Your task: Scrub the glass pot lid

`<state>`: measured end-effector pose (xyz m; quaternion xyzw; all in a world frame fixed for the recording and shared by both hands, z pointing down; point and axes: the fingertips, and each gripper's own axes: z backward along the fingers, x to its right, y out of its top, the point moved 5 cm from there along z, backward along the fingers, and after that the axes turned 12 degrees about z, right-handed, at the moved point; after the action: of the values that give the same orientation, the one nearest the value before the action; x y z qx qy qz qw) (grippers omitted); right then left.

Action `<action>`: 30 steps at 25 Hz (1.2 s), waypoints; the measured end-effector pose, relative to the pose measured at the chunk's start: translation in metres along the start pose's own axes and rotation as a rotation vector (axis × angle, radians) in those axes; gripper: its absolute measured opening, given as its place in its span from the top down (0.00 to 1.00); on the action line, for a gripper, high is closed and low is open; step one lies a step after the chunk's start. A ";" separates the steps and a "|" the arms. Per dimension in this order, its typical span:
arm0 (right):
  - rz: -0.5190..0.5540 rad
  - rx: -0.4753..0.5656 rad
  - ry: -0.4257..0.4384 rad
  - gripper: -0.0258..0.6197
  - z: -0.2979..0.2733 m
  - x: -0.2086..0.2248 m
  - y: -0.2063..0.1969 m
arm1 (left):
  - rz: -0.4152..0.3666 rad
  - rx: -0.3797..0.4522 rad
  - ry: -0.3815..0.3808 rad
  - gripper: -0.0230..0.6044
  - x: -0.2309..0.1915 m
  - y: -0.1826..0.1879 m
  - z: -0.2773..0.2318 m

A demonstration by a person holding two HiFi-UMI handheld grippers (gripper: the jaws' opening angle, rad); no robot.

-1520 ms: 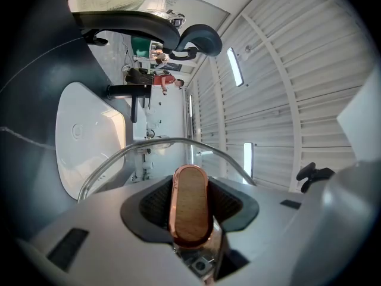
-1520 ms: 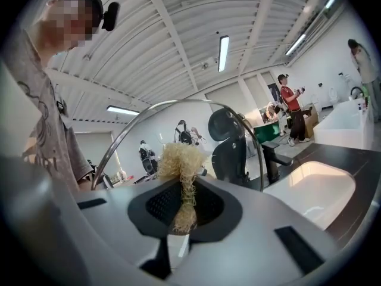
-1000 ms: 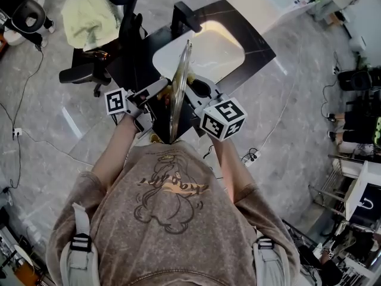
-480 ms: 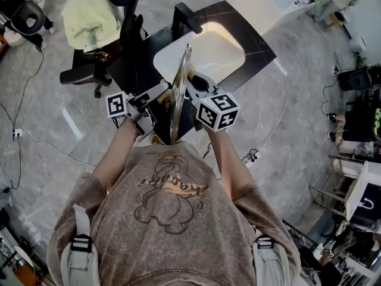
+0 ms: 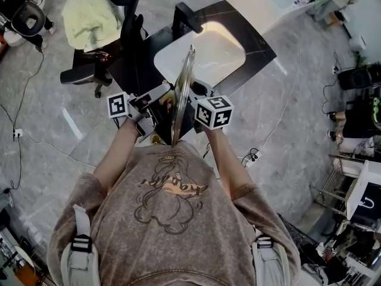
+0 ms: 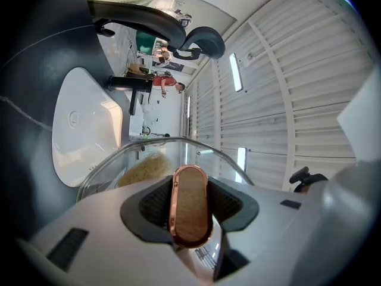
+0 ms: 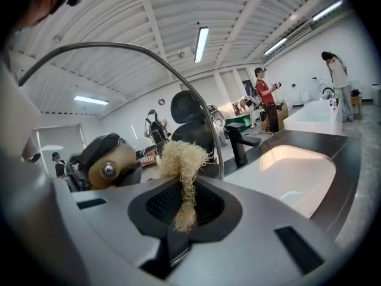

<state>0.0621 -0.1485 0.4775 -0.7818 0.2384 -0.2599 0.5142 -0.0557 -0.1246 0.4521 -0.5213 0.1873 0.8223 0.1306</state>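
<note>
I hold the glass pot lid [image 5: 181, 94] upright and edge-on over the black counter, in front of my chest. My left gripper [image 5: 159, 100] is shut on the lid's copper-rimmed wooden handle [image 6: 189, 195], which stands between its jaws [image 6: 190, 222]. In the left gripper view the glass dome [image 6: 107, 165] curves away past the handle. My right gripper [image 5: 193, 97] is on the lid's other side, shut on a straw-coloured fibre scrubber [image 7: 180, 165] that sticks out of its jaws [image 7: 184, 207] against the glass. The lid's steel rim [image 7: 149, 53] arcs overhead, and the handle's base [image 7: 110, 165] shows through the glass.
A white sink basin [image 5: 205, 49] is set in the black counter [image 5: 256, 52], with a black faucet [image 5: 184, 16] at its far side. An office chair draped with a pale green cloth [image 5: 89, 16] stands to the left. Cables run over the grey floor. People [image 7: 265, 94] stand far behind.
My right gripper has moved left and slightly up, closer in against the lid. The lid and the left gripper have stayed nearly still.
</note>
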 end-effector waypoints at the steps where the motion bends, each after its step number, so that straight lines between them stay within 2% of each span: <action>1: 0.000 -0.011 0.003 0.89 0.000 -0.001 -0.004 | -0.001 0.002 0.000 0.68 0.000 0.000 0.000; 9: 0.025 -0.102 0.113 0.89 0.008 -0.028 -0.035 | -0.015 0.042 -0.029 0.68 0.008 0.010 0.002; 17: 0.033 -0.131 0.205 0.89 0.028 -0.066 -0.051 | -0.045 0.069 -0.024 0.68 0.012 0.018 0.009; 25: -0.002 -0.065 0.295 0.89 0.049 -0.093 -0.025 | -0.042 0.076 0.005 0.68 0.007 0.021 0.016; 30: -0.063 0.024 0.321 0.89 0.063 -0.100 0.004 | -0.029 0.071 0.020 0.68 0.002 0.018 0.019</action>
<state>0.0280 -0.0429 0.4367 -0.7312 0.2898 -0.4002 0.4703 -0.0795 -0.1325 0.4612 -0.5273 0.2103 0.8077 0.1591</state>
